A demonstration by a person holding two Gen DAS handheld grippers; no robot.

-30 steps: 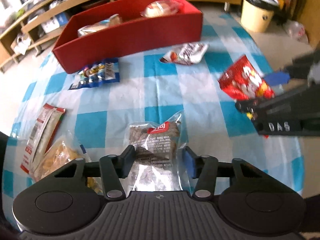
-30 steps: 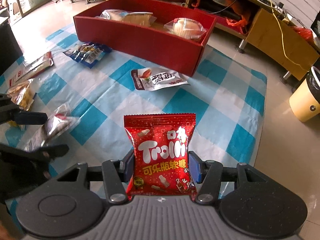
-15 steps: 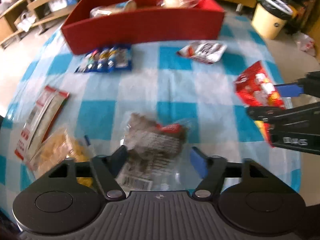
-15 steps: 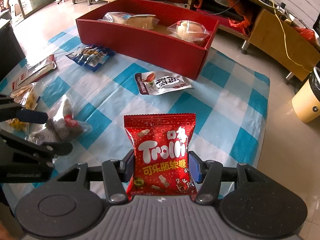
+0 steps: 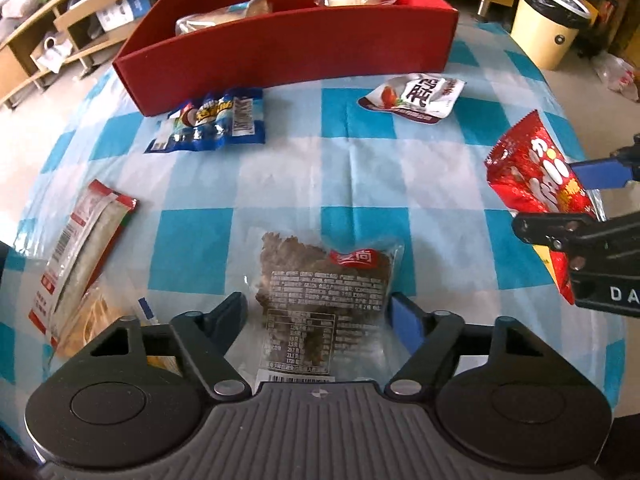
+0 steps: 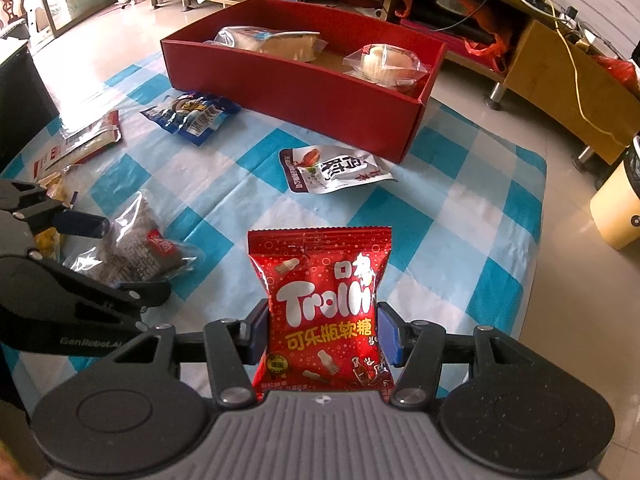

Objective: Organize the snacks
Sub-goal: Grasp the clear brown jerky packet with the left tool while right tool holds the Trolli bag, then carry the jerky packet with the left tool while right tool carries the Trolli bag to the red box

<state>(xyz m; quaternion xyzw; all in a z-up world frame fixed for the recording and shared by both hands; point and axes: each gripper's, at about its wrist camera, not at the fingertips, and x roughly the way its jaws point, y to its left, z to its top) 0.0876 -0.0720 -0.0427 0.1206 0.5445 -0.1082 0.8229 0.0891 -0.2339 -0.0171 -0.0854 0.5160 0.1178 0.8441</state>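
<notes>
Table (image 5: pixel 360 168) under blue-white checked cloth. Red box (image 5: pixel 304 40) at far edge, two wrapped buns inside. Loose on cloth: blue packet (image 5: pixel 212 120) just before box, white pouch (image 5: pixel 416 98), long red-white packet (image 5: pixel 80 256) at left edge. Clear brown-snack bag (image 5: pixel 320 292) lies flat between left tongs (image 5: pixel 318 312); jaws apart, just closing somewhat, pads clear of bag. Right tongs (image 6: pixel 322 334) clamped on red Trolli bag (image 6: pixel 320 304), held above cloth.

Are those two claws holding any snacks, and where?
Right hand-held gripper pinches the red Trolli bag by its lower sides. Left hand-held gripper holds nothing.
</notes>
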